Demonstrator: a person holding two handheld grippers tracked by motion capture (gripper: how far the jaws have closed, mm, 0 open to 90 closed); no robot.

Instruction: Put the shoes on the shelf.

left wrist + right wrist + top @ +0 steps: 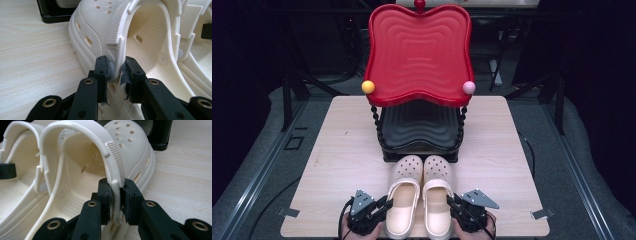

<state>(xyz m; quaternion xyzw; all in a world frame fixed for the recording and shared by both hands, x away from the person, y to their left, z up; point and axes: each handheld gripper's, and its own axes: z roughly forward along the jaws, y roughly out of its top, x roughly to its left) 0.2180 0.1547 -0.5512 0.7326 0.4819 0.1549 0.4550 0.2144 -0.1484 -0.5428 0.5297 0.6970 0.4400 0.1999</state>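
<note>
Two cream clogs stand side by side, toes away from me, near the table's front edge. My left gripper (387, 204) comes in from the outer side of the left clog (404, 190). In the left gripper view its jaws straddle that clog's (100, 22) side wall at the strap rivet, and the left gripper (117, 68) is shut on it with the pads against the wall. My right gripper (452, 202) is at the outer side of the right clog (438, 192). In the right gripper view the right gripper (117, 188) is shut on the clog's (130, 145) wall where the heel strap joins.
A two-tier stand rises just beyond the clogs' toes: a red wavy top tray (419, 50) with a yellow ball (368, 87) and a pink ball (469, 87) at its front corners, and a black lower tray (419, 125). Bare wooden table (337, 150) lies on both sides.
</note>
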